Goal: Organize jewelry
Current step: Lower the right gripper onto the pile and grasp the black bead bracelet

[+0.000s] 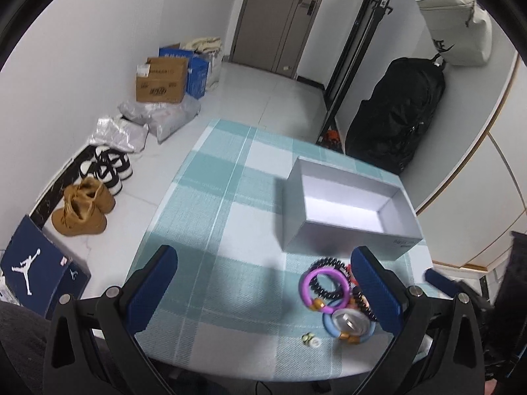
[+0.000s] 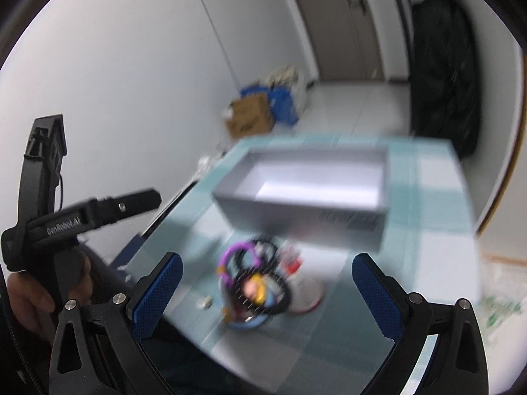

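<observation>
Blue-padded left tongs (image 1: 275, 288) and right tongs (image 2: 266, 291) hover wide apart, empty, above the jewelry pile (image 1: 339, 299).

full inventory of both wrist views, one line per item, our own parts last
box: 1, grey, open, empty, on table
purple ring: 1, in jewelry pile near box
black bead bracelet: 1, same pile
blue ring: 1, pile's near edge
small charm: 1, loose beside pile
tablecloth: 1, teal plaid
tan boots: 1 pair, floor
black-white sneakers: floor
cardboard box: 1, brown
black bag: 1, by wall
left tool: open
right tool: open
</observation>
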### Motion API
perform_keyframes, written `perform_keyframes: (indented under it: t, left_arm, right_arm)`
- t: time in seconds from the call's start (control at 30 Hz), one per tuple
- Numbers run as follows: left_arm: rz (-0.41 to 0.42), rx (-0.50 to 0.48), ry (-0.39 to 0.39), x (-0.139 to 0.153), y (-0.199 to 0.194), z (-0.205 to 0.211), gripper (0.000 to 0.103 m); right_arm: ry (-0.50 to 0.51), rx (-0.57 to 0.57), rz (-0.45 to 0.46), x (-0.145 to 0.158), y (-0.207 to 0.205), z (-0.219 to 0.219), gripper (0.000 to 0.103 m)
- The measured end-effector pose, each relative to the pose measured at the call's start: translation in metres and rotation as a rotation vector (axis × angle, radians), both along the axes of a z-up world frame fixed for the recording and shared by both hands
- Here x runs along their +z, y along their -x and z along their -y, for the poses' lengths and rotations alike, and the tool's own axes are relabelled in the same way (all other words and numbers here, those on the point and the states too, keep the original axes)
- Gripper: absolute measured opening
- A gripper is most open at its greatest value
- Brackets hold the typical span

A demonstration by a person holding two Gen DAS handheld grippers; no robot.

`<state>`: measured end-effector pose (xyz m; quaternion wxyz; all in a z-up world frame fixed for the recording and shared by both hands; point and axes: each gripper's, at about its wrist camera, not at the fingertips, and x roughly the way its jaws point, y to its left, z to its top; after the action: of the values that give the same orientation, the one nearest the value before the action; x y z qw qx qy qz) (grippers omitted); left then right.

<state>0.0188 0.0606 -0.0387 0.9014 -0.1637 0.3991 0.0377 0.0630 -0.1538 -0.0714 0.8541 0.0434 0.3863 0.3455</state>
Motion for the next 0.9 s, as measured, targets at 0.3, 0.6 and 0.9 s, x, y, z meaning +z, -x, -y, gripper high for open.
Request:
perform_keyframes:
  t: [0.3, 0.6, 0.9]
  left_arm:
    - [-0.065, -0.057, 0.042, -0.009, 0.004, -0.001, 0.102]
    - [-0.093, -0.084, 0.075, -0.012, 0.002, -0.003, 0.102]
    - [-0.097, -0.092, 0.064, -0.014, 0.003, 0.0, 0.102]
  right_arm:
    - [-0.018, 0.019, -0.159, -0.026, -0.01, -0.01, 0.094]
    - [0.041, 0.019, -0.184, -0.033, -0.016, -0.014, 0.062]
    - [-0.024, 0.041, -0.234, -0.034, -0.018, -0.009, 0.041]
